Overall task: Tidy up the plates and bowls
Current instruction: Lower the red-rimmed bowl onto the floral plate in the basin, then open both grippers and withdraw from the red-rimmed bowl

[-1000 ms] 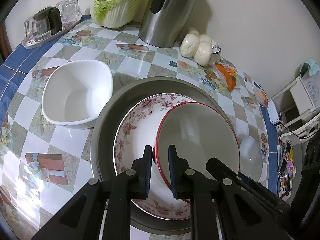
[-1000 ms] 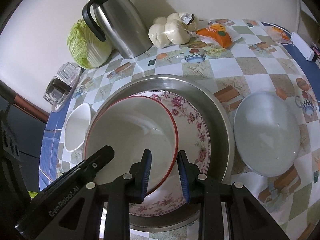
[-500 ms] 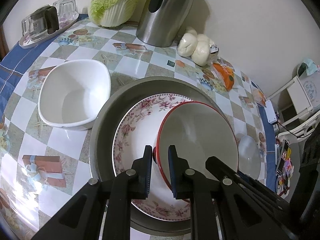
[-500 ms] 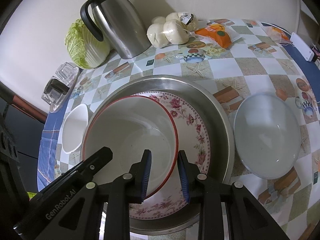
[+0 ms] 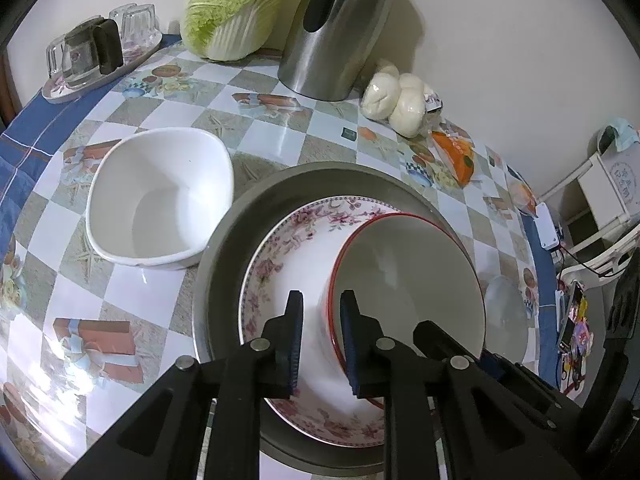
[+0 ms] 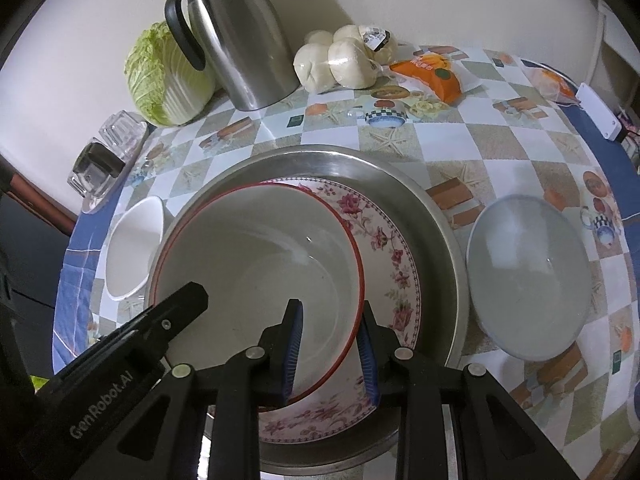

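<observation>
A white bowl with a red rim (image 5: 408,280) (image 6: 256,272) sits tilted on a floral plate (image 5: 276,264) (image 6: 392,256), inside a steel basin (image 5: 224,248) (image 6: 440,232). My left gripper (image 5: 320,344) straddles the bowl's near left rim. Its jaws are opening, and a gap shows between the outer pad and the bowl's wall. On the bowl's near right rim, my right gripper (image 6: 330,348) is shut, one pad inside and one outside. A white square bowl (image 5: 160,208) (image 6: 132,248) stands left of the basin, and a pale grey bowl (image 6: 528,272) to its right.
At the back of the checked tablecloth are a steel jug (image 6: 240,48), a cabbage (image 5: 236,8), wrapped buns (image 6: 340,60) and an orange packet (image 6: 436,76). A tray of glasses (image 5: 92,56) sits at the back left. The table's edge and a white rack (image 5: 600,192) lie far right.
The left gripper's jaws have spread apart around the bowl's rim. The right gripper keeps its grip, and the bowl stays where it was.
</observation>
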